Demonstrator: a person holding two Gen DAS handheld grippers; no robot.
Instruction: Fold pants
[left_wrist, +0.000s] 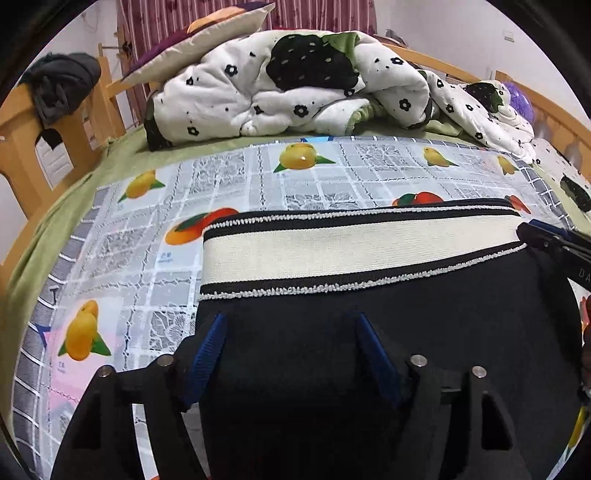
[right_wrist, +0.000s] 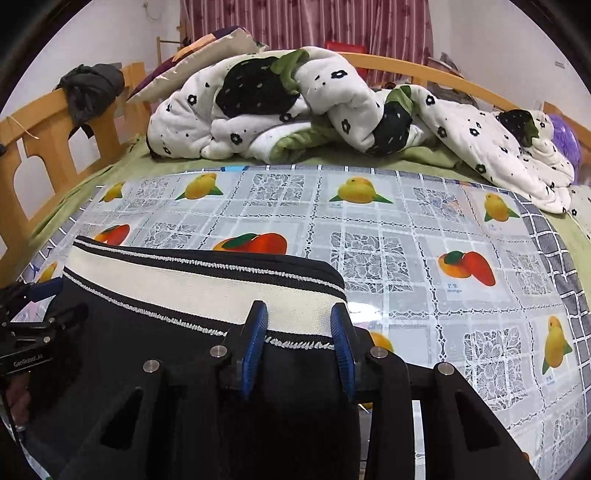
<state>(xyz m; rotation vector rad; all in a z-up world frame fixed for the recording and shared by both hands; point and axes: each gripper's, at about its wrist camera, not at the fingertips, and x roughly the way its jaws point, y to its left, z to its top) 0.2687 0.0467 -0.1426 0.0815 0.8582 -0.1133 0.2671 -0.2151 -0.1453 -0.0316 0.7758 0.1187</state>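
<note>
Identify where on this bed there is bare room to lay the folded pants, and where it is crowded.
Free: the fruit-print cloth between the pants' waistband and the quilt, and right of the pants. Crowded: the bed's far end, heaped with quilt and pillow.

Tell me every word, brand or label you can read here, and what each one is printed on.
"GenRoboLAI", as far as it can be read: on the left gripper body, at the right wrist view's left edge.
"mango": under the red mango picture on the plastic tablecloth, with two small characters above it, too small to read.
"DA", cut off: on the right gripper body.
Captions under other fruit pictures: too blurred.
</note>
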